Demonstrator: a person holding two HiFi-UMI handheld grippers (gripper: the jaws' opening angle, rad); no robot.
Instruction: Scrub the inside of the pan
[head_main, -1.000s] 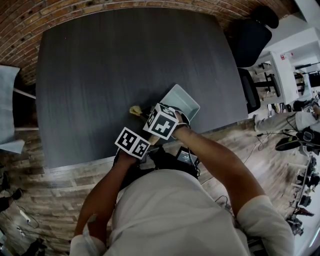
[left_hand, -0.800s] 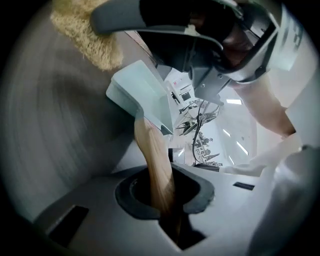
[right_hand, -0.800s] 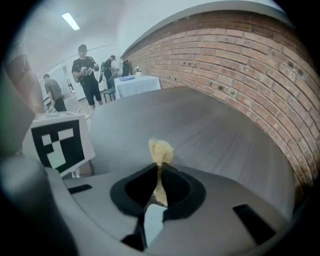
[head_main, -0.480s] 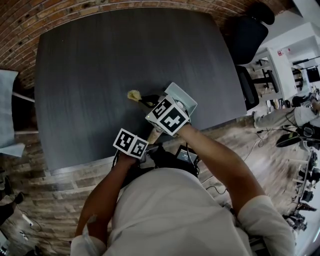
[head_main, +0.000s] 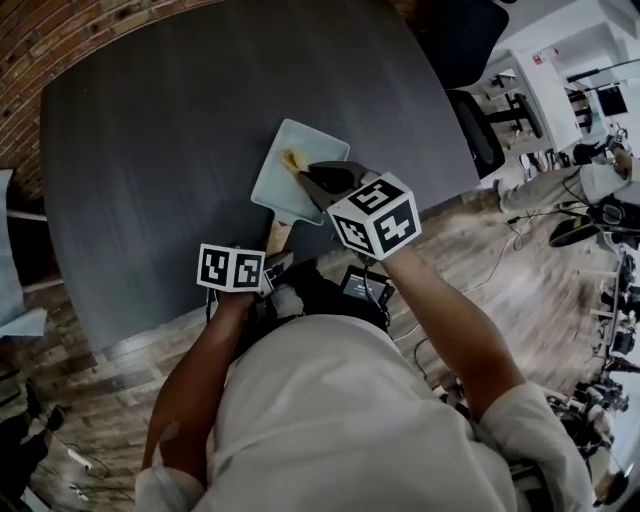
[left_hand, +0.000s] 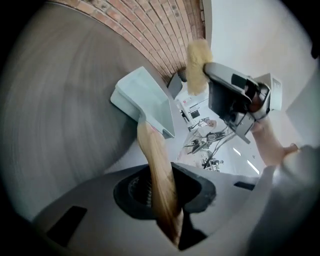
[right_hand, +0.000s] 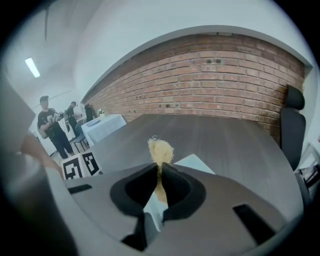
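1. The right gripper (right_hand: 159, 172) has its jaws closed nearly together on a small yellowish scrubber (right_hand: 160, 149). The fluffy end of the scrubber sticks out past the fingertips.
2. In the head view, this scrubber (head_main: 292, 160) is seen over the inside of the pan (head_main: 270, 185), close to its far right corner. In the left gripper view it appears clear of the pan, not touching it.
3. The left gripper (left_hand: 165, 200) holds the wooden handle (left_hand: 155, 160) of the pan between its jaws. The jaws have just been opening a little, but the handle is between them and the pads are on it.
4. The pan is pale blue-green and square, and its handle points toward the person.
5. The pan is above the dark table (head_main: 150, 150), near the edge closest to the person. I cannot tell if its bottom rests on the table.
6. A brick wall (right_hand: 210, 85) stands behind the table, and a black office chair (head_main: 455, 35) is at its far right corner.
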